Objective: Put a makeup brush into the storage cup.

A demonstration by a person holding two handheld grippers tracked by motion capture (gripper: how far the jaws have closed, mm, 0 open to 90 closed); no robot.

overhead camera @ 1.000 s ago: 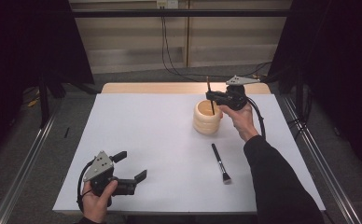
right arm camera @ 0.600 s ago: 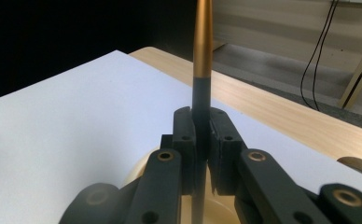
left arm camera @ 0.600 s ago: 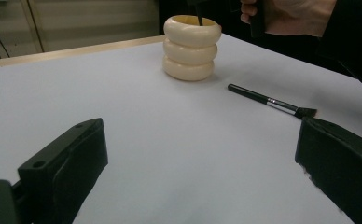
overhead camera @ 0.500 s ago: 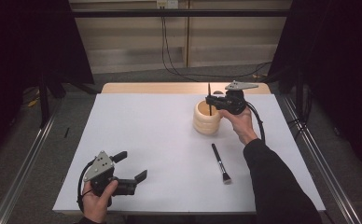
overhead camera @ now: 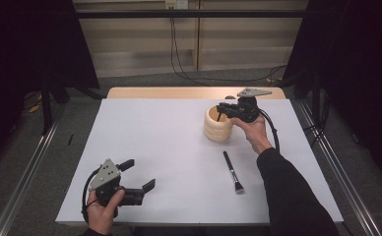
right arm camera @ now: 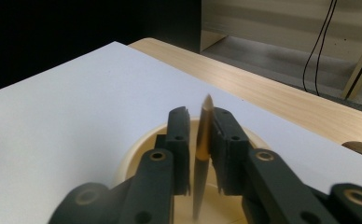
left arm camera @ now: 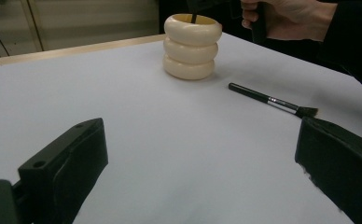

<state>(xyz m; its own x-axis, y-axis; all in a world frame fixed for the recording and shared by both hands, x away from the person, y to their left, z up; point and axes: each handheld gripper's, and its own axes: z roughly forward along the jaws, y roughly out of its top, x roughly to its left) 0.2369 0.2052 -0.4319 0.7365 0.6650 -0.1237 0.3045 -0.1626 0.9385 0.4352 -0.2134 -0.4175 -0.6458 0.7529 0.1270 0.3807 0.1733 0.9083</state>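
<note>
Now the right gripper (overhead camera: 222, 111), hanging over the cream cup (overhead camera: 218, 125) at two o'clock on the table (overhead camera: 154, 132), is just letting its jaws ease apart, a sliver of gap showing beside the upright brush (right arm camera: 201, 154), so I judge it is being dropped in. Meanwhile a second brush (overhead camera: 233, 171) is lying at five o'clock of the cup, waiting. Down at seven o'clock, the left gripper (overhead camera: 142, 174) is idling wide open, empty. No writing is showing anywhere.

A white surface (overhead camera: 159, 147) with a wooden far edge (overhead camera: 179, 93), black cables (overhead camera: 179, 59) hanging behind it, metal rails (overhead camera: 26, 167) alongside.
</note>
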